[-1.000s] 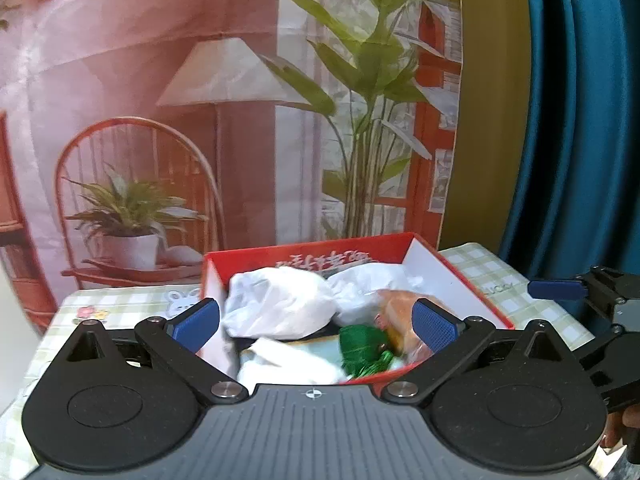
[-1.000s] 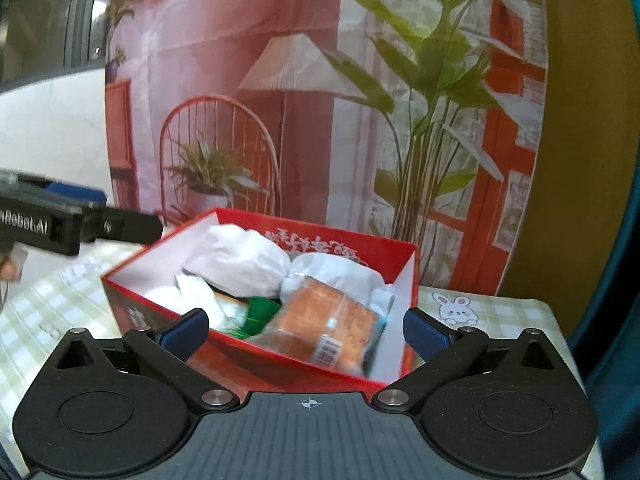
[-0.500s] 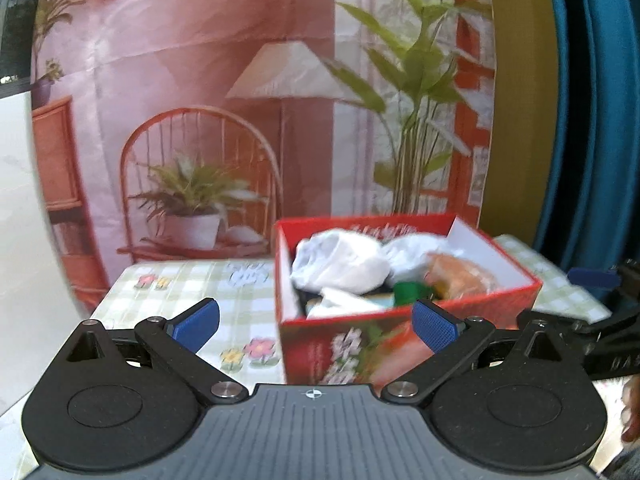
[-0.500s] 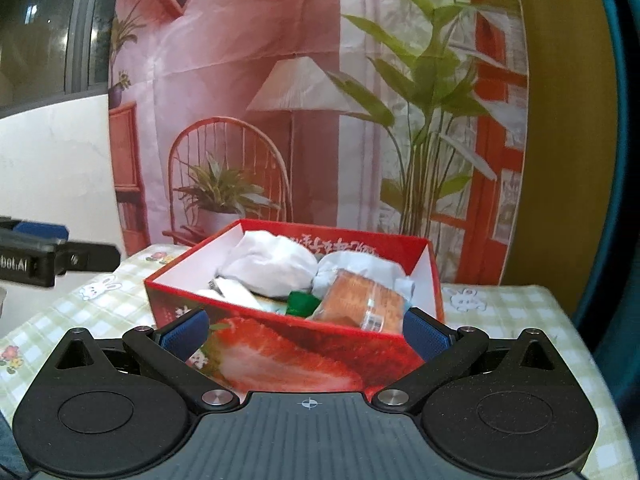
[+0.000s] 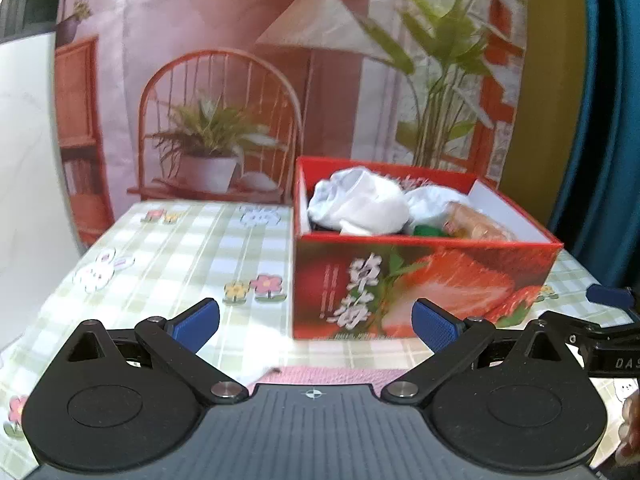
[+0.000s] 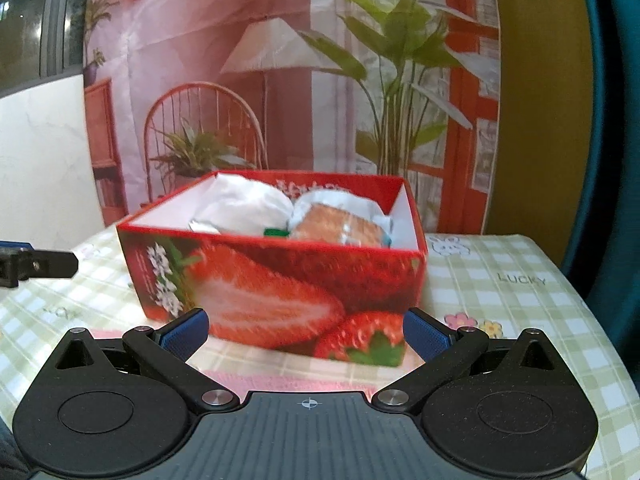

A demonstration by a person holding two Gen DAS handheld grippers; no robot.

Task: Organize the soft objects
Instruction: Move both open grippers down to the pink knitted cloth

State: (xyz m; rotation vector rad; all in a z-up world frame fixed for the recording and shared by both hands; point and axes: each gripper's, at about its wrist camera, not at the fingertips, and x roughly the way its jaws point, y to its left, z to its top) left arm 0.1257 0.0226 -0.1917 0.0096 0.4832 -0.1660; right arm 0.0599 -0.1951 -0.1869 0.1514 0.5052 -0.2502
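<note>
The red strawberry-printed box (image 5: 420, 276) stood on the checked tablecloth (image 5: 180, 256) and held white soft bundles (image 5: 360, 204), a wrapped orange-brown item (image 6: 340, 228) and a small green piece (image 5: 428, 231) between them. The left gripper (image 5: 316, 320) and the right gripper (image 6: 306, 326) each had fingers spread wide, holding nothing, just short of the box's near wall. A pink strip (image 6: 296, 382) lay on the cloth at the near edge.
</note>
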